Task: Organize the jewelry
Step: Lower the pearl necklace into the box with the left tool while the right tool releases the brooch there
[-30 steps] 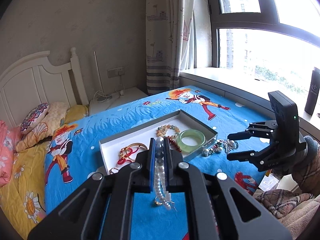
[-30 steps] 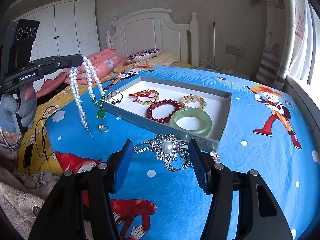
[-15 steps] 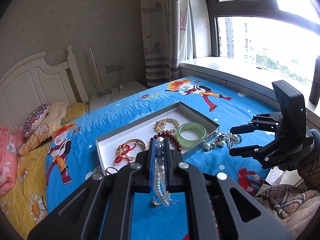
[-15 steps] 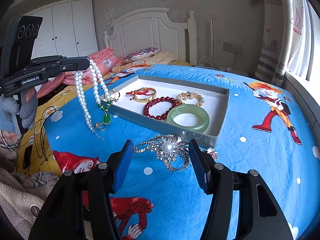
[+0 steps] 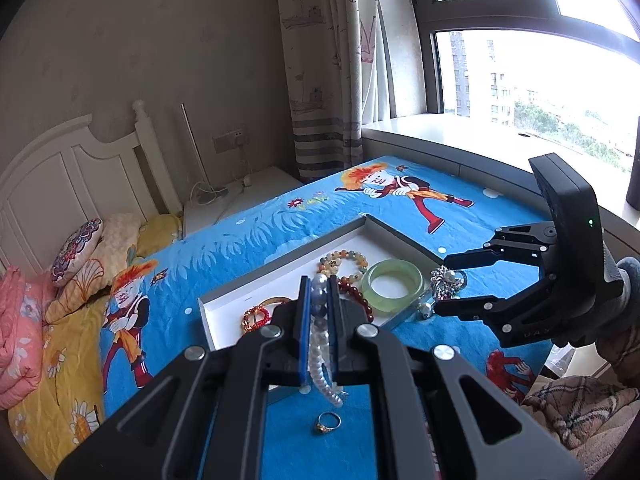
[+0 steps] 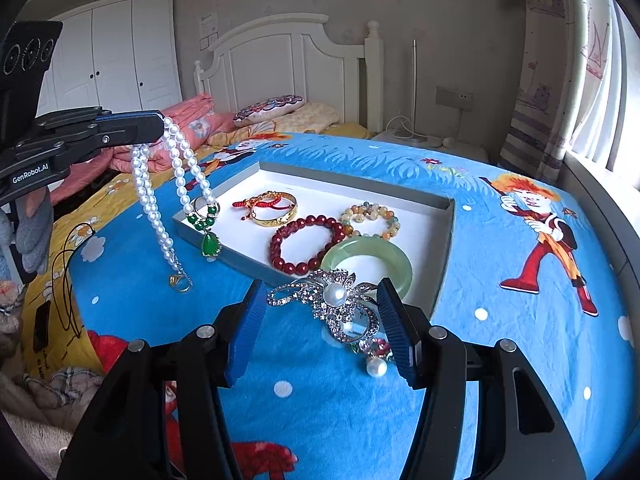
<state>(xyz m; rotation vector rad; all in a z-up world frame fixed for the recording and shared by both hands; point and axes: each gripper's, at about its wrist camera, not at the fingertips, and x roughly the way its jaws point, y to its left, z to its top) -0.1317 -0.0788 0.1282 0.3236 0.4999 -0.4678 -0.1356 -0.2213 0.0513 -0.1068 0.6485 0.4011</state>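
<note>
My left gripper [image 6: 158,122] pinches the pearl necklace [image 6: 178,184] dangling short of the jewelry box [image 6: 448,216] ahead, and its tail could snag the gold ring [image 6: 180,282] beneath, while my right gripper [image 6: 322,330] gapes around the brooch [image 6: 334,300]

- A blue cartoon bedspread [image 6: 500,280] covers the bed, printed with a red-trousered, orange-haired figure.
- A white headboard [image 6: 288,60] stands behind, against the beige wall.
- A round patterned cushion [image 6: 268,106] rests on a pale yellow pillow [image 6: 308,116].
- A pink folded quilt [image 5: 18,332] is heaped at the bed's edge.
- White wardrobe doors [image 6: 120,52] fill the far corner.
- A striped curtain [image 5: 324,68] hangs beside the bright window [image 5: 532,76].
- A wall socket [image 6: 454,98] has a white cable trailing onto the nightstand [image 6: 432,144].
</note>
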